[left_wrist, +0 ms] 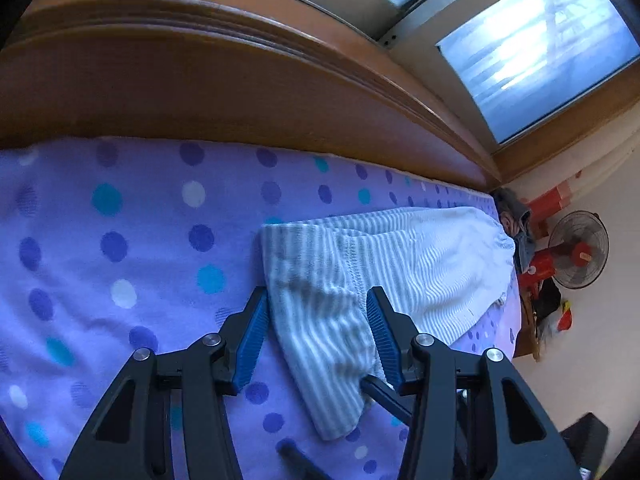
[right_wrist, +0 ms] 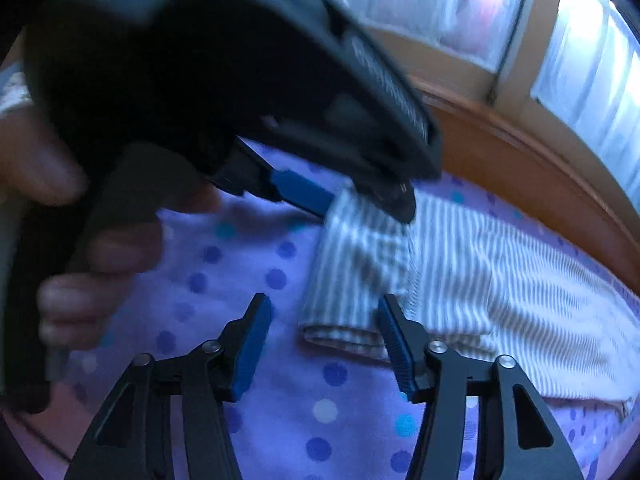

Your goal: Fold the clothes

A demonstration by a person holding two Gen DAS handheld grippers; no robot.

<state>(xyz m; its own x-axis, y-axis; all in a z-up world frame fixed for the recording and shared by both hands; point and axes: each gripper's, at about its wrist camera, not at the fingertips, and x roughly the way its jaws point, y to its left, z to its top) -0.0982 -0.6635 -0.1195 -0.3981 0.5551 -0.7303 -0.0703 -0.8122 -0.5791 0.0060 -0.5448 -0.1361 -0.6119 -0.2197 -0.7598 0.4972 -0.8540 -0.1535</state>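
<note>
A grey-and-white striped garment [left_wrist: 384,264] lies folded lengthwise on the purple dotted bed sheet [left_wrist: 120,240]. My left gripper [left_wrist: 318,294] hovers over its near end, jaws apart. The cloth lies between the blue pads [left_wrist: 252,340], which do not press on it. In the right wrist view the same garment [right_wrist: 480,280] runs off to the right. My right gripper [right_wrist: 324,300] stands open just above its folded hem. Farther up, my left gripper [right_wrist: 360,204] straddles the cloth's far edge, held by a person's hand [right_wrist: 80,300].
A wooden headboard [left_wrist: 200,92] borders the bed's far side, with a window [left_wrist: 540,48] above it. Beyond the bed's right end stand a fan [left_wrist: 580,250] and red boxes [left_wrist: 544,204]. Open sheet [right_wrist: 320,412] lies left of and in front of the garment.
</note>
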